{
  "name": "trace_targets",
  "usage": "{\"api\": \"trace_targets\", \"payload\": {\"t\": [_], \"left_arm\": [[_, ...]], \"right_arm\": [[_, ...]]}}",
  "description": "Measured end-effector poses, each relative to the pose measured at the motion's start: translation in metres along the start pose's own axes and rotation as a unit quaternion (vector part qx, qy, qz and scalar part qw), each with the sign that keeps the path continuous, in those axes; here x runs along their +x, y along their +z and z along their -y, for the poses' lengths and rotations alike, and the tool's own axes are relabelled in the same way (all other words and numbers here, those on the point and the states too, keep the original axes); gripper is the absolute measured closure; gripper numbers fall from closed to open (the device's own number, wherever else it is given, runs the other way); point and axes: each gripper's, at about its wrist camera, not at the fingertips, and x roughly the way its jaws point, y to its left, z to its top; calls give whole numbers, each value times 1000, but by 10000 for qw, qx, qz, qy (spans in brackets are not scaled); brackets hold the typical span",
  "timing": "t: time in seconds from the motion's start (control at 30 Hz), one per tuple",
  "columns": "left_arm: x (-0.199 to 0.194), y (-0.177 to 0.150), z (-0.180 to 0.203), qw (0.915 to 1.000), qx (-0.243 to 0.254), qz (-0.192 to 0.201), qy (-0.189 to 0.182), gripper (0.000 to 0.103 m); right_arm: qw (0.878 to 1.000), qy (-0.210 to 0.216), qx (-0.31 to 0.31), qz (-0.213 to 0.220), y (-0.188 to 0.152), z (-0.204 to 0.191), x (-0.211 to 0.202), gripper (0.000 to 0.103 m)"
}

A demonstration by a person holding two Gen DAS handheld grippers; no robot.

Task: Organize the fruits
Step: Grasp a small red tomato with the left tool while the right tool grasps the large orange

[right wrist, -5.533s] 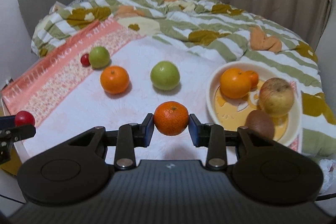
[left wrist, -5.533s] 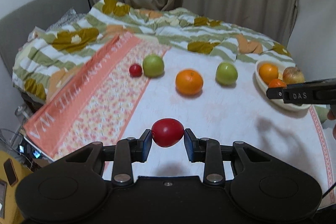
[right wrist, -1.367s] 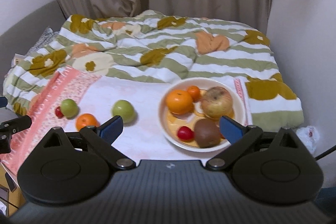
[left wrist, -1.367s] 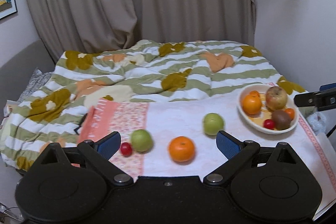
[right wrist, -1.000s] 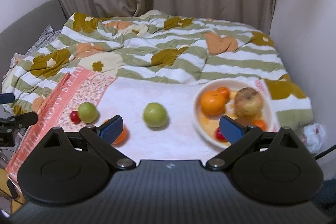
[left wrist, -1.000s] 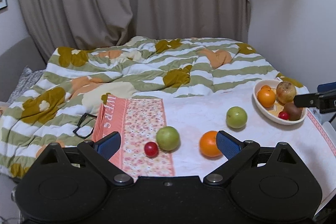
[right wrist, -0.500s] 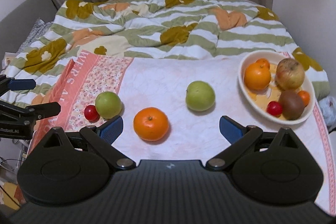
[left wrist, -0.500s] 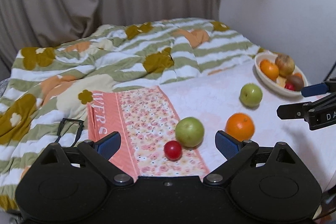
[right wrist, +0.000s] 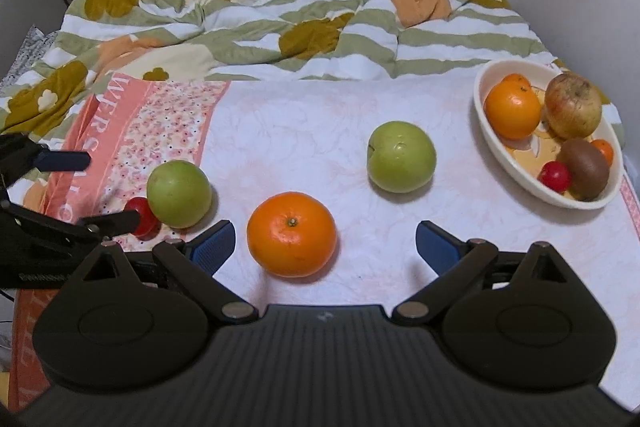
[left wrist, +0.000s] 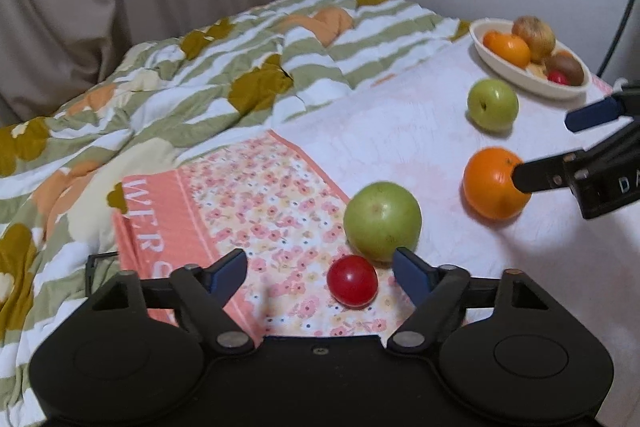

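Observation:
A small red tomato (left wrist: 352, 281) lies on the flowered cloth between the jaws of my left gripper (left wrist: 320, 273). The jaws are closing and neither pad touches the tomato. A green apple (left wrist: 382, 219) sits just behind it. An orange (right wrist: 291, 233) rests on the white cloth between the wide jaws of my right gripper (right wrist: 324, 245), closer to the left finger and untouched. A second green apple (right wrist: 401, 155) lies further back. The cream bowl (right wrist: 480, 95) at the right holds an orange, an apple, a kiwi, a tomato and a small orange fruit.
A crumpled green-striped duvet (right wrist: 280, 27) fills the back of the bed, with curtains behind it. The pink patterned cloth (left wrist: 256, 195) lies at the left. My right gripper (left wrist: 560, 147) reaches in from the right edge of the left wrist view, near the orange (left wrist: 494, 183).
Both grippers have come down and closer to the fruit. The left jaws have narrowed around the tomato. The orange now lies between the right jaws.

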Motion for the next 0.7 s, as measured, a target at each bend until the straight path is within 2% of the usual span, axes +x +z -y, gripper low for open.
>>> {"api": "trace_targets", "payload": {"t": [0.07,0.23,0.3,0.7], "left_arm": [[7,-2,1,9999,36,-81,-72,30],[18,-5,0,9993,33,-172,-325,52],[23,-5,3,9990,47,-215,-398,68],[19,-10,0,9989,-200,-211,-368,69]], "right_arm": [[10000,-11,10,-25,1,-2,4,0],[9999,10,-29,-123,1,-8,14,0],[9999,-9,-67,-152,0,-11,16,0],[9995,-18,-198,-265,-2,-14,28,0]]}}
